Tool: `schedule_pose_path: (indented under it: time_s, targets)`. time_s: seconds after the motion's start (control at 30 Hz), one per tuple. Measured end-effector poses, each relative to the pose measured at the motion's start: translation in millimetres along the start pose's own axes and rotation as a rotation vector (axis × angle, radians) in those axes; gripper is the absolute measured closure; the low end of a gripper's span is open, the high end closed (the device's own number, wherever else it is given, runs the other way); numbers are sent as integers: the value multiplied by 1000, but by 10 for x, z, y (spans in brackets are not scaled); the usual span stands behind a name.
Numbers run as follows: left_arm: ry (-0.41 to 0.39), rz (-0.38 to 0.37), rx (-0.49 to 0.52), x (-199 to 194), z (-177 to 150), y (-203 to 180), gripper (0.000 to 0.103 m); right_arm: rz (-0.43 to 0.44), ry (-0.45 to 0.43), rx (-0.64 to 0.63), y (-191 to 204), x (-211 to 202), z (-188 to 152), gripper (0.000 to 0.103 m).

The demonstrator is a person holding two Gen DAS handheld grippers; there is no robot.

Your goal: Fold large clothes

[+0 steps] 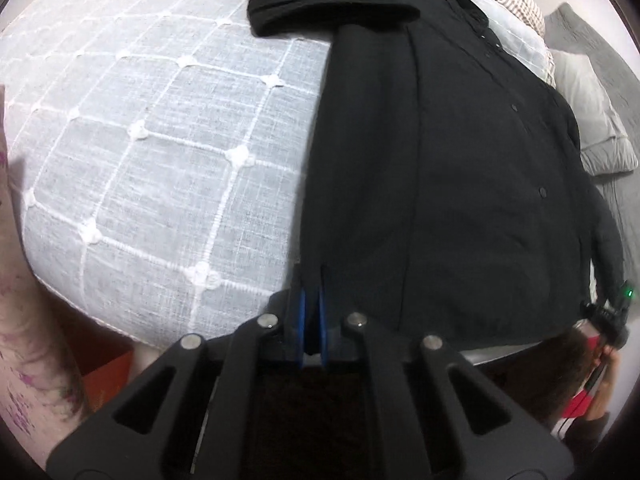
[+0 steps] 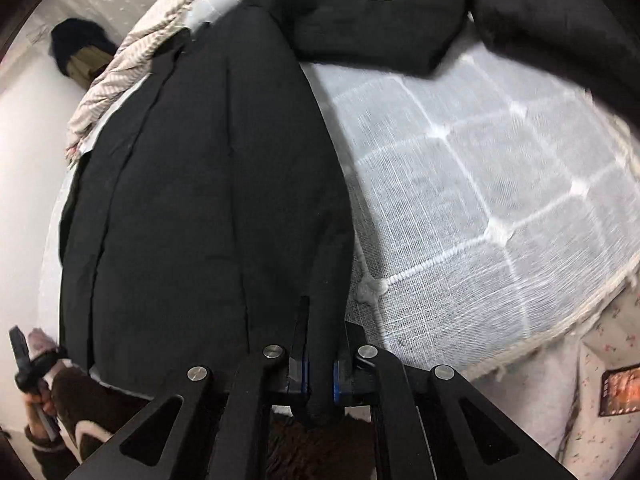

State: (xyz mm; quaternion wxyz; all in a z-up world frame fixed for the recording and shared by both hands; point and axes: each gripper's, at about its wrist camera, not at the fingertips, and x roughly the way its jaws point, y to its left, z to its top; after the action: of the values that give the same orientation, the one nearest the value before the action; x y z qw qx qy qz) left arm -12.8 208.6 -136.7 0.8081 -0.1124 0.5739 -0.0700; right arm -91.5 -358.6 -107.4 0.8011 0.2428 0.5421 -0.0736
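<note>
my left gripper (image 1: 313, 320) is pinched shut on the near hem of the black shirt (image 1: 440, 168), at its left corner, the blue pads squeezing a thin fold of cloth. my right gripper (image 2: 320, 356) is clamped on the same hem at the other corner, with a thicker roll of fabric bunched between its pads. so each hand has its own corner and neither needs to reach across. the shirt runs straight away from both grippers, its long axis from the hem near me to the collar at the far end, so i judge the coming fold carries the hem forward over the body. it lies flat on the white checked bedspread (image 1: 160, 140), buttoned, matte black, one short sleeve (image 1: 320, 4) spread out sideways near the collar.
</note>
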Motion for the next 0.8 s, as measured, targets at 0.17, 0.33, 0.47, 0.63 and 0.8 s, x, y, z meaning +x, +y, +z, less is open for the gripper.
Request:
schedule_pose_path:
  time_s: [0.17, 0.33, 0.47, 0.63, 0.8]
  targets:
    - [-83, 103, 65, -306, 55, -112, 48, -158, -77, -36, 232, -295, 100, 69]
    - [-223, 204, 97, -424, 188, -99, 19, -198, -229, -64, 438, -591, 260, 24]
    - [-249, 257, 152, -308, 474, -223, 17, -190, -254, -132, 750, -555, 447, 23]
    - [-261, 275, 226, -32, 855, -470, 17, -122, -246, -199, 1275, -225, 678, 23]
    - [-230, 261, 299, 217, 1200, -736, 17, 10, -206, -258, 1900, 153, 929, 23]
